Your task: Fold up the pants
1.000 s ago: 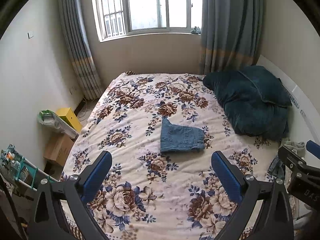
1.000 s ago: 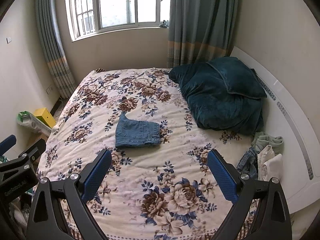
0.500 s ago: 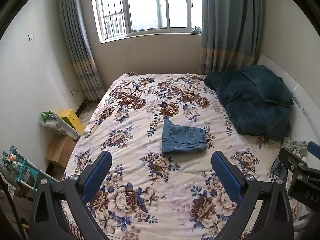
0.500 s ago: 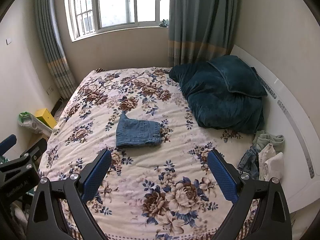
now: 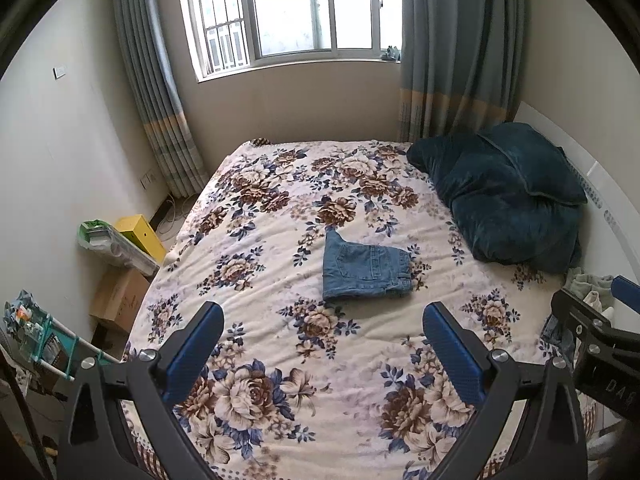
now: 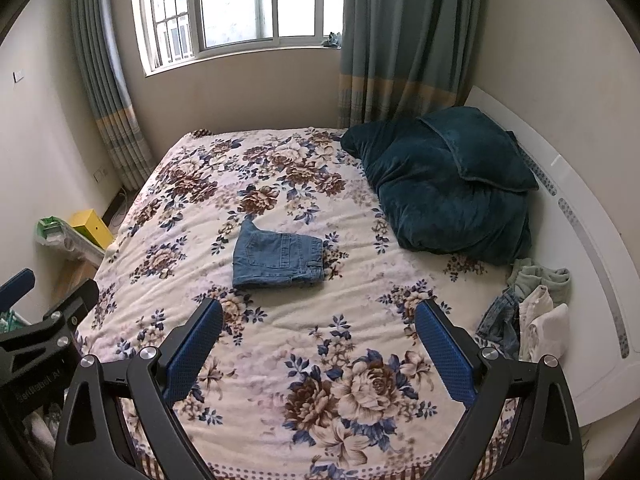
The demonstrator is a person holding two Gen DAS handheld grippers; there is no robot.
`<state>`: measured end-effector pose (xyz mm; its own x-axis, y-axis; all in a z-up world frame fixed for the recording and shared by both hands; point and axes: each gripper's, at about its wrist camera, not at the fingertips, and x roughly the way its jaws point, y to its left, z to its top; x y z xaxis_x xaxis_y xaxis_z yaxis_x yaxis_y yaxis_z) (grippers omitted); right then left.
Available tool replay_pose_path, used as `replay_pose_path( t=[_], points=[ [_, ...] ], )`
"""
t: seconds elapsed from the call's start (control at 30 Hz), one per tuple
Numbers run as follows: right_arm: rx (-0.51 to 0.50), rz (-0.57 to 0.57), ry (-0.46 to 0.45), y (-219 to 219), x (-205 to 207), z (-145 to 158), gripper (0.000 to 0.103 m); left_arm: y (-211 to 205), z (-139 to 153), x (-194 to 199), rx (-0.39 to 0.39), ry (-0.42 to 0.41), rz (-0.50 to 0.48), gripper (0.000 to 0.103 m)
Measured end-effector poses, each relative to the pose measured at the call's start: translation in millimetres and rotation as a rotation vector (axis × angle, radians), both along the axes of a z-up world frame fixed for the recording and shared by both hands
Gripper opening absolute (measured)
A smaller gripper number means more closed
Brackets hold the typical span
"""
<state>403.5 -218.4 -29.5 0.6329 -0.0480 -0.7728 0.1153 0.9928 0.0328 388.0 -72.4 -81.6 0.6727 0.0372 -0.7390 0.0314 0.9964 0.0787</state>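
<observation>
So the jeans (image 5: 366, 272) were sitting folded into a neat little rectangle roughly mid-bed, flat on the floral bedspread (image 5: 280, 392), with nothing touching them. Left gripper (image 5: 322, 350) was spread wide with nothing between its blue pads (image 5: 192, 344), hanging over the near end of the bed, well short of the jeans. Right gripper (image 6: 318, 346) was the same deal, wide apart and holding nothing, also over the near edge. From the left cam you could spot part of the right gripper poking in at the right side, and from the right cam the left one showed at the left edge. A dark teal blanket (image 6: 444, 180) was bunched up at the far right by the white headboard (image 6: 580, 240), well apart from the jeans. A small clothes pile (image 6: 532, 312) lay at the right edge of the bed, near the headboard. On the floor to the left were a yellow box (image 5: 140, 234) and a cardboard box (image 5: 118, 300). Window (image 5: 296, 8) with curtains (image 5: 452, 48) at the far wall.
</observation>
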Motion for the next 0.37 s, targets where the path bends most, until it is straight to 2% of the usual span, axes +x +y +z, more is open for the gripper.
replay_pose_path(
  t=[0.37],
  points=[
    [-0.001, 0.003, 0.0, 0.8, -0.2, -1.7, 0.099, 1.7, 1.0, 1.5, -0.006, -0.026, 0.006, 0.102]
  ],
)
